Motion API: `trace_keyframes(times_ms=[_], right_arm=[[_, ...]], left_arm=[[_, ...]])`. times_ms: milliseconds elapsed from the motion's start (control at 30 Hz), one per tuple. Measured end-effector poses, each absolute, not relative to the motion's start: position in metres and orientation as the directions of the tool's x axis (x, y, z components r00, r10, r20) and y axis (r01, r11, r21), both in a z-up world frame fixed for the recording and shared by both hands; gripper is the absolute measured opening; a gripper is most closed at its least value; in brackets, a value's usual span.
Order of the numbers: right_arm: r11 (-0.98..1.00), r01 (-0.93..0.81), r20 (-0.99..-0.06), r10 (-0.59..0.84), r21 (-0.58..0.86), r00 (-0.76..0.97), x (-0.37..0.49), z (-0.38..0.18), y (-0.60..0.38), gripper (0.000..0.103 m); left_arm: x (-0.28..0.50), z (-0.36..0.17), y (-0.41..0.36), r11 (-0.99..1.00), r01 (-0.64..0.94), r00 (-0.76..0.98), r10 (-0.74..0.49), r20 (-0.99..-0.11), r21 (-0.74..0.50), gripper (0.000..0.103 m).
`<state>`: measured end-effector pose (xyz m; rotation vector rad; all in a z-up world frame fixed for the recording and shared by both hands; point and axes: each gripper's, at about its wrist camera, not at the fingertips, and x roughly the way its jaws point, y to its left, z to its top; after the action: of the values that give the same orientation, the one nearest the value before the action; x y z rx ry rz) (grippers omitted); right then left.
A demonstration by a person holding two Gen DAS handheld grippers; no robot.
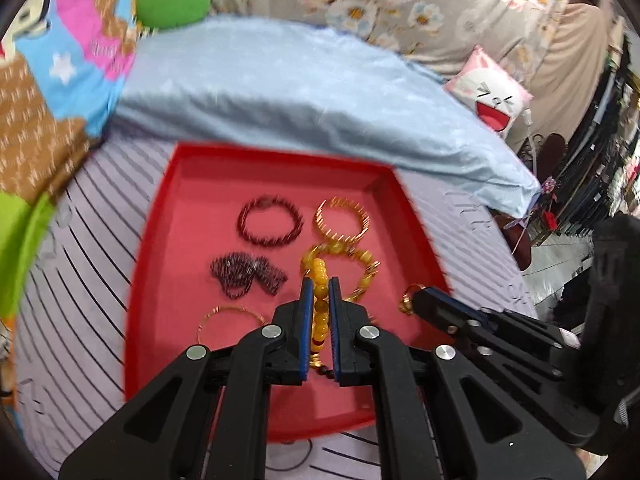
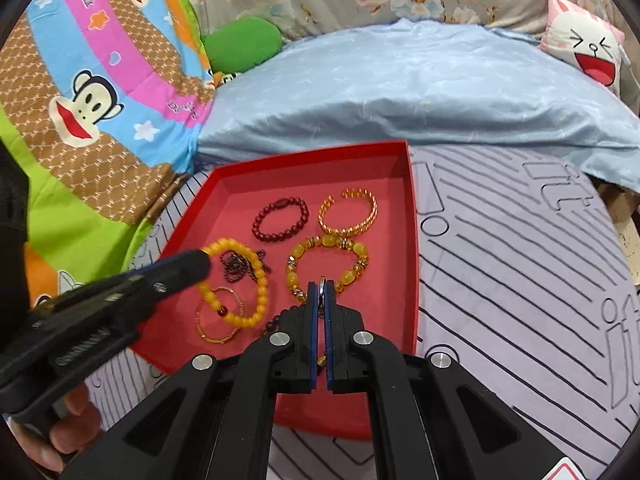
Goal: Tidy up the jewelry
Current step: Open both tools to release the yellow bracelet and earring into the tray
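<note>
**Both grippers loaded, hanging over the tray: placement spot is the open question**

Left gripper (image 1: 320, 284): fingers nearly closed on the yellow bead bracelet (image 2: 236, 284). In the left view the strand runs edge-on straight up the gap, so its loop lies along the finger axis. Right view shows it as a full ring hanging from the left fingertips, over the near-left part of the red tray (image 2: 412, 216), above the thin gold bangle (image 2: 218, 316) and the dark chain pile (image 2: 240, 266).

Right gripper (image 2: 321, 290): fingers shut on a small ring (image 1: 410, 300). The right view gives only a metal sliver between the pads; the left view shows it as a gold ring at the fingertips, over the tray's near-right edge. Exact type unclear.

Beyond the fingers, on the tray floor: chunky amber bracelet (image 2: 328, 264) just ahead of the right fingertips, then dark red bead bracelet (image 2: 280, 218) and gold cuff (image 2: 348, 212) side by side at the far end. Tray sits on a striped bedspread (image 2: 520, 260); blue pillow (image 2: 400, 88) behind.

My read: free floor is far-left and near-centre. The left gripper is nearer the far-left gap. Risk: the yellow loop drapes onto the chain pile or bangle when released.
</note>
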<state>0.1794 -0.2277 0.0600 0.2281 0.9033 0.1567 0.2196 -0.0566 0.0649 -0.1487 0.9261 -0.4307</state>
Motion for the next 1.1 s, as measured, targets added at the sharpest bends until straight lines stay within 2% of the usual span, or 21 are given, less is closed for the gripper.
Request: trace_keyframes(times_ms=[200,533,600,733,767,800,867,1100], right_arm=[[0.963,-0.038,-0.768,0.235,0.266,0.596,0.188,0.049,-0.225,0.003],[0.976,-0.027,-0.786,0.190,0.216,0.589,0.196,0.038,-0.225,0.003],[0.976,-0.023,-0.788,0.189,0.217,0.585,0.197,0.036,-0.227,0.003],[0.978,-0.011,-0.780,0.174,0.210,0.601,0.196,0.038,-0.231,0.004],[0.978,-0.007,-0.778,0.169,0.207,0.605,0.195,0.039,-0.232,0.008],[0.978,-0.005,-0.776,0.167,0.207,0.608,0.195,0.040,-0.233,0.008],[0.978,0.003,-0.769,0.161,0.207,0.618,0.193,0.042,-0.235,0.009],[0.977,0.028,-0.738,0.139,0.210,0.661,0.180,0.053,-0.246,0.017]], left_arm=[[0.232,0.031,-0.050,0.930,0.254,0.490,-0.361,-0.793,-0.265,0.007],[0.233,0.022,-0.050,0.957,0.232,0.507,-0.274,-0.817,-0.177,0.008],[0.233,0.023,-0.049,0.958,0.227,0.513,-0.269,-0.815,-0.174,0.016],[0.232,0.026,-0.048,0.959,0.216,0.529,-0.271,-0.804,-0.181,0.021],[0.231,0.027,-0.048,0.960,0.213,0.533,-0.269,-0.802,-0.180,0.024],[0.231,0.028,-0.047,0.962,0.207,0.541,-0.262,-0.799,-0.176,0.030],[0.228,0.031,-0.045,0.967,0.194,0.565,-0.250,-0.787,-0.168,0.036],[0.220,0.038,-0.039,0.970,0.179,0.597,-0.240,-0.765,-0.165,0.036]])
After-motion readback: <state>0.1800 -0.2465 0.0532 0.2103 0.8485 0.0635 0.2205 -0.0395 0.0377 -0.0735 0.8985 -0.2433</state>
